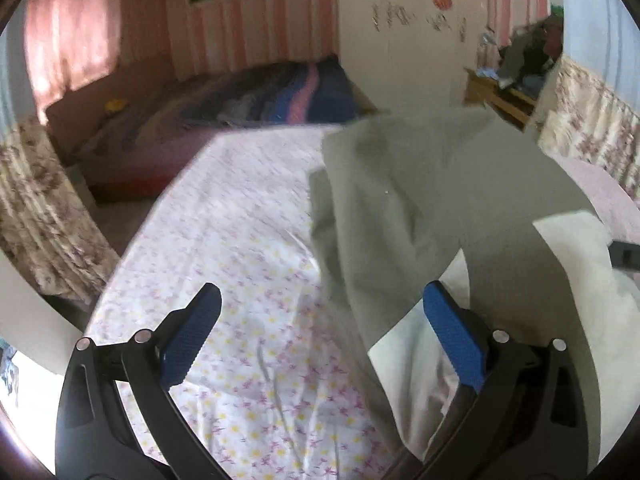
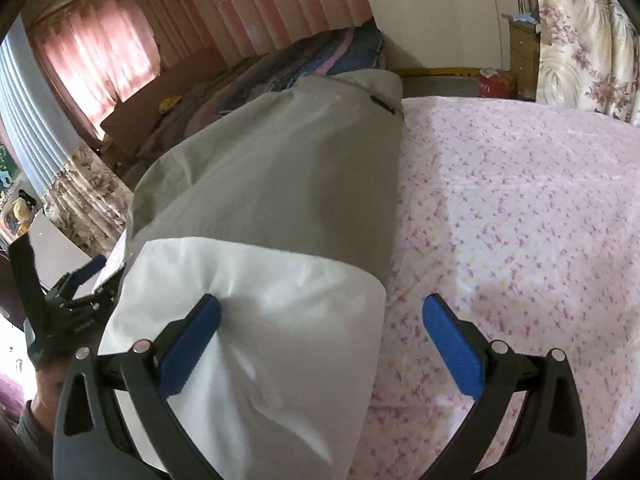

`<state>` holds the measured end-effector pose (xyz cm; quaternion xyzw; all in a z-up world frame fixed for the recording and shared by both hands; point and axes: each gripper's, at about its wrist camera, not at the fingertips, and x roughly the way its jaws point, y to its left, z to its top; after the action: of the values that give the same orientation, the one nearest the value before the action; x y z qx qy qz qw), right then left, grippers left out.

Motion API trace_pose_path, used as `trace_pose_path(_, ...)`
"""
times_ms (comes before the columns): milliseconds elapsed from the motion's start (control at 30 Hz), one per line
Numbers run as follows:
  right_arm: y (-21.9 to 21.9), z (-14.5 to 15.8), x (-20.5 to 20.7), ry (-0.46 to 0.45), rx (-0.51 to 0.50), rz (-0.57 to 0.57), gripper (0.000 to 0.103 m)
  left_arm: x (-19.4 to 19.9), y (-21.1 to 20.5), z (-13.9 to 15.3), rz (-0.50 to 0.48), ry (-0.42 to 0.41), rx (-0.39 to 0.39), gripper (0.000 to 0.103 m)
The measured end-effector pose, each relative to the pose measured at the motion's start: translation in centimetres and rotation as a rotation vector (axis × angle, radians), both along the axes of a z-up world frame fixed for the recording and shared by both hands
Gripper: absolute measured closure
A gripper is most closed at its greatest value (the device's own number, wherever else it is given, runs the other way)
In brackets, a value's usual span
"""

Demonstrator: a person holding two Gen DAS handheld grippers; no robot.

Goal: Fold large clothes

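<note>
On pink floral bedsheet [image 2: 520, 200]: grey-and-white fabric garment [image 2: 272, 184], long axis running away from cameras, near end cut off below. Left gripper [image 1: 320, 324], right gripper [image 2: 320, 328]: fingers spread, clasping nothing.

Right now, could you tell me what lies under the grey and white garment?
The flowered bedsheet shows around the garment; anything else beneath it is covered.
</note>
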<state>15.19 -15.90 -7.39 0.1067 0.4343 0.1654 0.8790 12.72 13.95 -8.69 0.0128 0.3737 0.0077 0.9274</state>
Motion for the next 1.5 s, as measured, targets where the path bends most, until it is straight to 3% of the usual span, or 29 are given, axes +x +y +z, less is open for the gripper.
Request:
trace_pose_path(100,0.8,-0.4,0.9,0.009,-0.017,0.012,0.002,0.8,0.2,-0.9,-0.016,0.010,0.002,0.003)
trace_pose_path(167,1.1,-1.2,1.7,0.045,-0.006,0.022,0.002,1.4,0.6,-1.4,-0.006,0.043,-0.034,0.003)
trace_pose_path(233,1.3,-2.0,2.4,0.091,0.019,0.037,0.003,1.8,0.4,-1.5,0.002,0.051,-0.016,0.003)
trace_pose_path(333,2.1,-1.9,2.4,0.076,0.015,0.075,0.021,1.8,-0.7,-1.6,0.023,0.043,0.042,0.003)
trace_pose_path(500,3.1,-0.9,1.3,-0.013,-0.009,0.083,0.049,2.1,0.4,-1.7,0.069,0.068,-0.048,0.003)
trace_pose_path(567,2.9,-0.5,0.8,-0.053,0.000,0.087,0.062,1.6,-0.7,-1.4,0.055,0.031,-0.019,0.020)
trace_pose_path(600,2.6,-0.1,0.7,-0.069,0.014,0.089,0.064,1.4,-1.5,-1.1,0.014,0.015,-0.025,0.052)
trace_pose_path(633,2.3,0.2,0.7,-0.082,0.027,0.087,0.068,1.3,-2.1,-0.9,-0.007,0.018,-0.037,0.071)
trace_pose_path(667,2.1,0.8,0.6,-0.103,0.032,0.091,0.071,1.4,-2.7,-0.7,-0.014,0.027,-0.043,0.074)
trace_pose_path(733,1.5,1.8,0.6,-0.132,0.029,0.112,0.073,1.6,-3.6,0.0,-0.019,0.022,-0.048,0.092)
trace_pose_path(800,0.7,3.2,0.3,-0.164,0.004,0.135,0.076,1.6,-4.8,1.1,-0.016,0.003,-0.046,0.094)
trace_pose_path(900,-1.7,5.6,0.0,-0.206,-0.044,0.126,0.077,1.6,-7.4,3.0,-0.026,-0.045,-0.043,0.094)
trace_pose_path(1067,-8.7,8.2,0.6,-0.220,-0.115,0.086,0.077,2.7,-13.8,5.9,-0.048,-0.127,-0.108,0.091)
trace_pose_path(1200,-16.3,8.2,0.9,-0.189,-0.185,0.027,0.077,4.6,-20.5,5.7,-0.107,-0.135,-0.138,0.075)
trace_pose_path(1267,-19.8,7.0,1.3,-0.150,-0.199,-0.002,0.076,5.8,-24.3,4.5,-0.127,-0.101,-0.132,0.067)
trace_pose_path(1300,-22.1,5.8,1.8,-0.111,-0.184,-0.021,0.076,6.2,-26.0,3.8,-0.135,-0.077,-0.120,0.054)
trace_pose_path(1333,-23.5,4.6,2.0,-0.085,-0.180,-0.039,0.075,6.5,-27.3,3.2,-0.134,-0.062,-0.087,0.031)
trace_pose_path(1367,-24.3,3.2,2.1,-0.059,-0.187,-0.049,0.071,6.8,-29.1,2.2,-0.115,-0.031,-0.006,0.023)
trace_pose_path(1433,-25.0,1.6,1.3,-0.050,-0.191,-0.073,0.060,6.5,-30.2,1.1,-0.109,-0.035,0.040,0.015)
trace_pose_path(1467,-25.2,1.5,0.3,-0.084,-0.204,-0.123,0.039,6.1,-30.3,0.6,-0.093,-0.056,0.070,0.012)
trace_pose_path(1500,-25.2,1.4,-0.5,-0.097,-0.232,-0.173,0.026,5.9,-30.1,0.4,-0.076,-0.069,0.091,0.008)
